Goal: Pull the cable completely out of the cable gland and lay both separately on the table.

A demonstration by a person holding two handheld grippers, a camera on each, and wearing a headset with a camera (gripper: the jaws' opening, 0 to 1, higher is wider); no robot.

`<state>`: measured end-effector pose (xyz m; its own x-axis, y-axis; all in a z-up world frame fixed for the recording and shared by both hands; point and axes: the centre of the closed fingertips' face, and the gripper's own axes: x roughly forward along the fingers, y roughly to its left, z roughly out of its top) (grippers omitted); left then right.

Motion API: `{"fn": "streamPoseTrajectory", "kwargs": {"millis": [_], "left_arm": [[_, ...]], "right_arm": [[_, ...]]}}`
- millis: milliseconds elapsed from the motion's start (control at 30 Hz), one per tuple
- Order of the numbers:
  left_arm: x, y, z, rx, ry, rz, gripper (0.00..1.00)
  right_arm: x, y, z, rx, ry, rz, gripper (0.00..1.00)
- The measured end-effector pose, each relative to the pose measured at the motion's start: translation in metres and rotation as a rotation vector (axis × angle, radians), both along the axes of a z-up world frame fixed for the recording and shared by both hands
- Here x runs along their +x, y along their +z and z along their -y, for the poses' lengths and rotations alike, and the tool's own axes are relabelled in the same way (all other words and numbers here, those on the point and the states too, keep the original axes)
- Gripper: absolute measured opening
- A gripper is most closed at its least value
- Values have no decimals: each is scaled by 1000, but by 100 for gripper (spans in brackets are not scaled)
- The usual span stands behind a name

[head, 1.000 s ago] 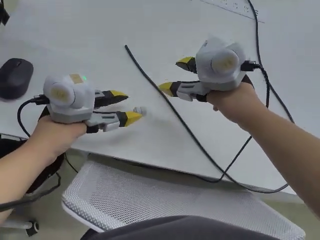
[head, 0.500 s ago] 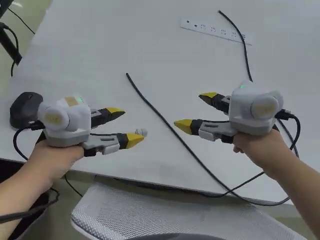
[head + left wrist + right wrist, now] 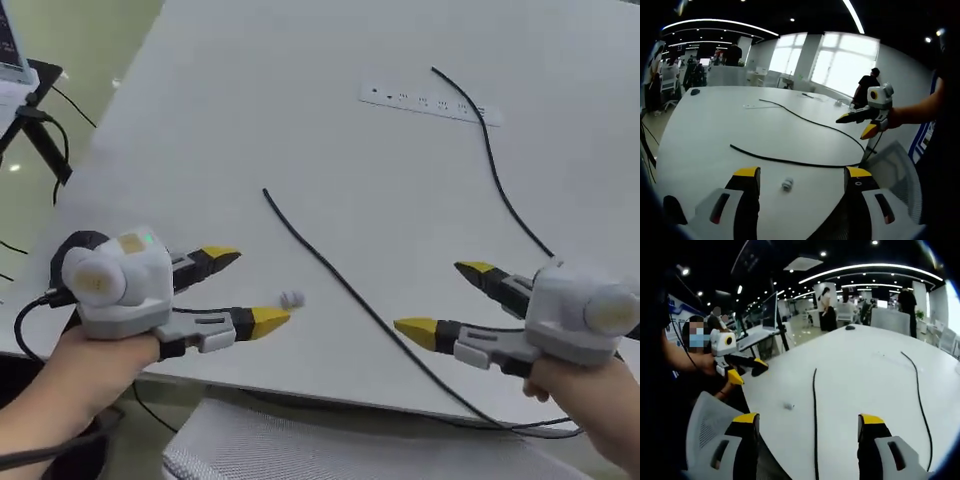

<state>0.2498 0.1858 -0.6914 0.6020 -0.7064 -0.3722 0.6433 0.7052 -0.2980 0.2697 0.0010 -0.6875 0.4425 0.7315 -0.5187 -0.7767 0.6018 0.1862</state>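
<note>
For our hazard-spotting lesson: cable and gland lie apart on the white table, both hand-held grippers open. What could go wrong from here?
1. The small grey round cable gland lies near the front edge of the white table, just ahead of the left hand-held gripper; a nudge might roll it off.
2. The thin black cable reaches that edge near the right hand-held gripper; a brush could drag it down.
</note>
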Motion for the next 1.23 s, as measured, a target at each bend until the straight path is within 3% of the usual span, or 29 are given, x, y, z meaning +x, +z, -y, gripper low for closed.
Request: {"fn": "streamPoseTrajectory", "kwargs": {"millis": [267, 500, 567, 733, 833, 1233], "left_arm": [[-12, 3, -2, -1, 11, -9, 78], [-17, 4, -5, 33, 16, -5, 87], [-19, 2, -6, 38, 14, -18, 90], [-24, -5, -9, 79, 5, -42, 95], [-26, -7, -11, 75, 6, -58, 99], [-32, -12, -12, 115, -14, -76, 99]], "right_arm": [[-21, -1, 14, 18, -20, -16, 87], [-36, -6, 17, 20, -12, -6, 95], [-39, -7, 18, 17, -4, 0, 97], [-44, -14, 24, -7, 7, -14, 99], [-45, -15, 26, 4, 0, -26, 99], [-48, -19, 31, -2, 12, -45, 99]]}}
